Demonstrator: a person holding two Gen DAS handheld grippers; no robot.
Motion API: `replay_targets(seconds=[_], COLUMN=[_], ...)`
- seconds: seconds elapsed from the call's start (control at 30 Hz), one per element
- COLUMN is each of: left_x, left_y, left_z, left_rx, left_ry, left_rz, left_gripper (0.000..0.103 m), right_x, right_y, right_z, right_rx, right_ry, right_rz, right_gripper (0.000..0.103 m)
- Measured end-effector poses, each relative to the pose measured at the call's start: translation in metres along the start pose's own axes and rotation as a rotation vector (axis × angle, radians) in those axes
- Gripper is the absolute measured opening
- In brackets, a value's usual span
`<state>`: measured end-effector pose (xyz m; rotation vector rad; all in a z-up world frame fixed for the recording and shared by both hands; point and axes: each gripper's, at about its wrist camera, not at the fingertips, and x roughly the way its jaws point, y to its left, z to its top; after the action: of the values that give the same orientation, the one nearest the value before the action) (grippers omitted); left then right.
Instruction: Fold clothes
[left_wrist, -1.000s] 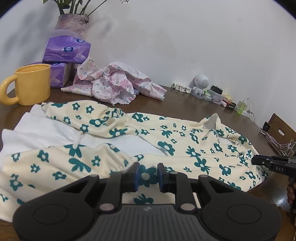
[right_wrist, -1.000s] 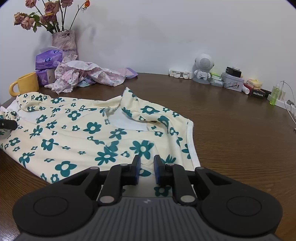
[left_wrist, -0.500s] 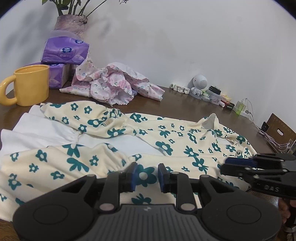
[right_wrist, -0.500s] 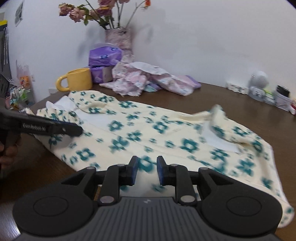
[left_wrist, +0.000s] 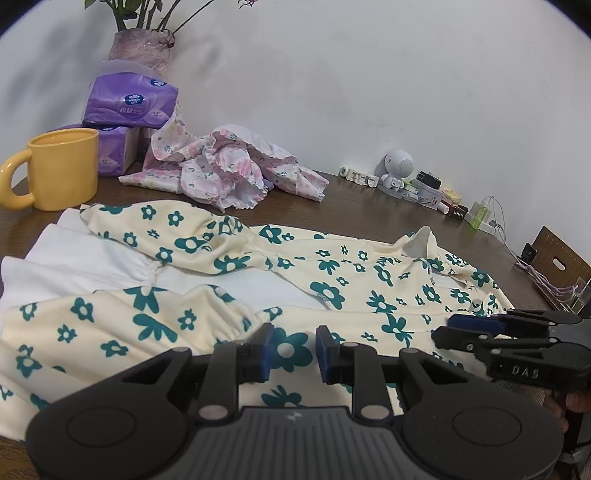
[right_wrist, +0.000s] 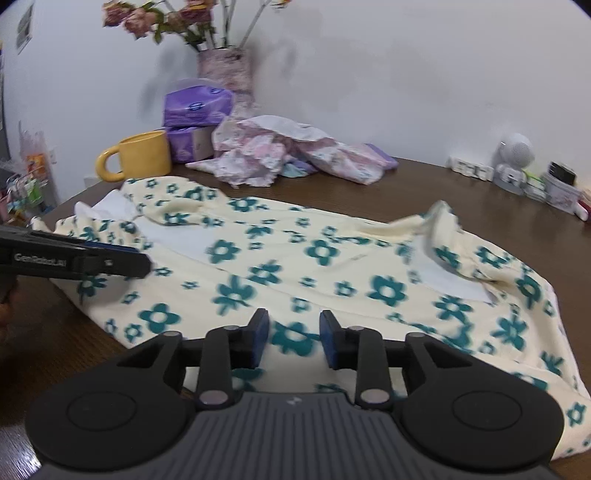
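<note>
1. The flowery top (left_wrist: 332, 280) (right_wrist: 332, 266) is cream with green-blue flowers, and it lies spread out on the brown worktop (left_wrist: 369, 210) (right_wrist: 461, 192).
2. Some white cloth (left_wrist: 81, 254) shows at its far left end, near the yellow mug (left_wrist: 59, 170) (right_wrist: 140, 155).
3. The left hand-held gripper (left_wrist: 292, 352) (right_wrist: 144, 260) hangs low over the near edge of the top. Its two blue-tipped fingers stand apart, with a flower showing in the gap, and they hold nothing.
4. The right hand-held gripper (right_wrist: 293, 338) (left_wrist: 441, 326) is also low over the top's near edge. Its fingers stand apart too and hold nothing.
5. In the left wrist view, the right hand-held gripper pokes in from the right side, over the right part of the top.
6. In the right wrist view, the left hand-held gripper pokes in from the left side, over the left part of the top.
7. A crumpled pink garment (left_wrist: 221, 173) (right_wrist: 280, 155) sits behind the top, near the wall.
8. Purple tissue packs (left_wrist: 129, 103) (right_wrist: 197, 107) are stacked beside the mug, with a vase (left_wrist: 142, 51) (right_wrist: 225, 72) behind them.
9. A little white robot toy (left_wrist: 397, 168) (right_wrist: 515, 158) stands at the back right.
</note>
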<state>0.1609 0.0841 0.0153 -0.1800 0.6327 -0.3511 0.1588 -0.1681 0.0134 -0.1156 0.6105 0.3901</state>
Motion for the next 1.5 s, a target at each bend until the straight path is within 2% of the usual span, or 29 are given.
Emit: replay_targets(seconds=[0.07, 0.33, 0.43, 0.53, 0.6, 0.67, 0.73, 0.8, 0.9, 1.13, 1.33, 1.4, 1.5], left_x=[0.000, 0.000, -0.001, 0.000, 0.000, 0.000, 0.000, 0.000, 0.000, -0.001, 0.000, 0.000, 0.000], left_y=[0.001, 0.001, 0.001, 0.001, 0.001, 0.002, 0.002, 0.002, 0.001, 0.001, 0.001, 0.001, 0.001], left_z=[0.000, 0.000, 0.000, 0.000, 0.000, 0.000, 0.000, 0.000, 0.000, 0.000, 0.000, 0.000, 0.000], left_rx=[-0.003, -0.007, -0.008, -0.010, -0.011, -0.011, -0.010, -0.010, -0.009, -0.009, -0.010, -0.008, -0.004], left_ry=[0.000, 0.000, -0.001, -0.001, -0.001, 0.000, 0.000, 0.000, 0.000, 0.000, 0.000, 0.000, 0.000], left_rz=[-0.002, -0.004, -0.005, -0.006, -0.006, -0.006, -0.005, -0.005, -0.004, -0.005, -0.005, -0.003, -0.001], left_gripper=[0.023, 0.023, 0.023, 0.023, 0.023, 0.023, 0.023, 0.023, 0.023, 0.023, 0.023, 0.023, 0.023], right_x=[-0.002, -0.004, -0.007, -0.010, -0.012, -0.013, -0.016, -0.019, -0.023, -0.032, -0.057, -0.069, -0.074], right_y=[-0.012, -0.052, -0.064, -0.074, -0.078, -0.084, -0.096, -0.108, -0.120, -0.140, -0.128, -0.110, -0.085], right_z=[-0.001, -0.004, -0.006, -0.008, -0.009, -0.009, -0.010, -0.013, -0.017, -0.025, -0.025, -0.025, -0.026], right_rx=[0.022, 0.067, 0.082, 0.087, 0.078, 0.067, 0.088, 0.110, 0.108, 0.142, 0.165, 0.128, 0.043], right_ry=[0.001, 0.006, 0.005, 0.001, -0.004, 0.002, 0.000, 0.002, 0.005, 0.004, -0.088, -0.109, -0.082], right_rz=[-0.004, -0.085, -0.089, -0.079, -0.090, -0.135, -0.132, -0.142, -0.181, -0.188, -0.149, -0.103, -0.050], right_gripper=[0.034, 0.031, 0.020, 0.016, 0.016, 0.024, 0.029, 0.028, 0.022, 0.023, 0.024, 0.024, 0.024])
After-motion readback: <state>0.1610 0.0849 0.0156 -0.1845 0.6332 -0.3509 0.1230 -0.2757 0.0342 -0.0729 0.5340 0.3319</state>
